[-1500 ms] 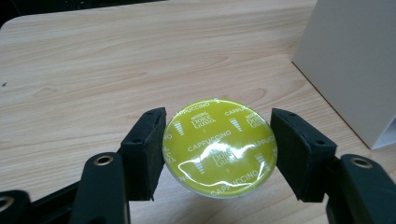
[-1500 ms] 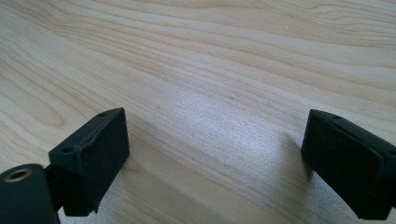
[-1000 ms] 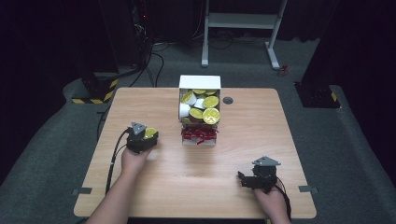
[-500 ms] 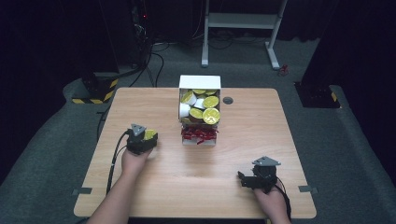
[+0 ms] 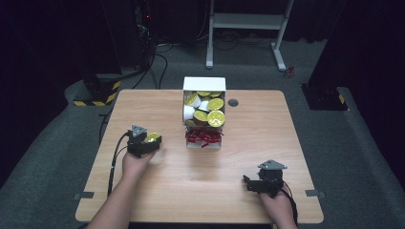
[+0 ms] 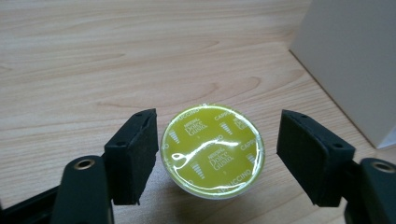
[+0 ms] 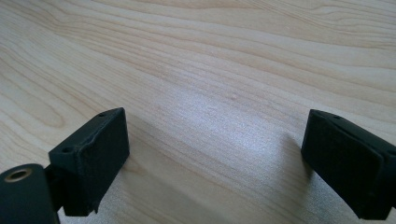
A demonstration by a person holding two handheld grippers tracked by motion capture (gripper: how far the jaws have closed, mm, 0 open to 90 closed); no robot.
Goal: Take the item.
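Observation:
A coffee capsule [image 6: 212, 151] with a yellow-green foil lid stands lid-up on the wooden table [image 5: 143, 109]. It sits between the black jaws of my left gripper [image 6: 218, 136]. The jaws are open: the left pad [image 6: 135, 156] is close to the capsule and the right pad [image 6: 310, 156] stands well apart from it. In the high view this gripper [image 5: 152, 139] is left of centre, with the capsule [image 5: 153, 137] at its tip. My right gripper [image 5: 247, 184] rests near the front right edge. It [image 7: 219, 156] is open over bare wood.
A white box [image 5: 204, 84] lies tipped at the table's back centre, with several yellow-lidded capsules [image 5: 216, 118] spilling from it onto a pile of red pieces [image 5: 203, 137]. Its white side [image 6: 355, 60] rises just right of my left gripper. A dark grommet [image 5: 233, 102] sits beside the box.

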